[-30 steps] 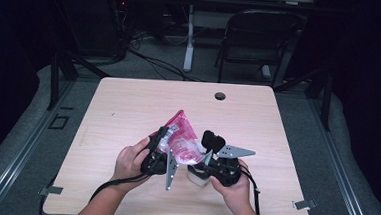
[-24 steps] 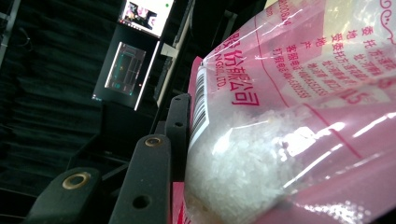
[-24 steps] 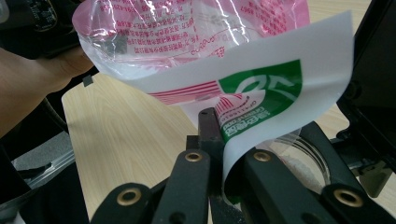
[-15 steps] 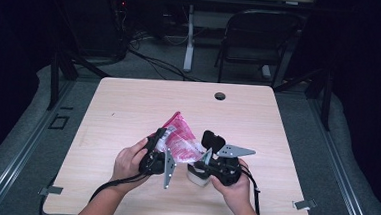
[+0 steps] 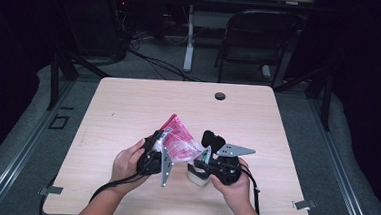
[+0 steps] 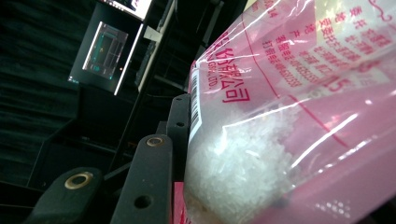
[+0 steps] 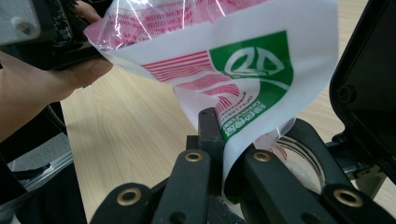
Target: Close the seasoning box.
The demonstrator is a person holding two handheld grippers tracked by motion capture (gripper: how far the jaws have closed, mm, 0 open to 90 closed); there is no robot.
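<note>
Above the table (image 5: 128, 103), both the left claw (image 5: 157, 146) and the right claw (image 5: 203, 161) pinch the bag (image 5: 176, 141)

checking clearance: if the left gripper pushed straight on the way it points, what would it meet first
The pink bag of white crystals, already lying against the left gripper; probably the right gripper behind it, though depth is unclear.

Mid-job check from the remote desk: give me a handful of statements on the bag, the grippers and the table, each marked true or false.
1. The right gripper is shut on the bag. True.
2. The bag holds white crystals. True, seen in the left gripper view.
3. The bag lies flat on the table. False: it is held up between both grippers.
4. The bag is blue. False: pink and clear, with a green logo.
5. A white container sits under the right gripper. True.
</note>
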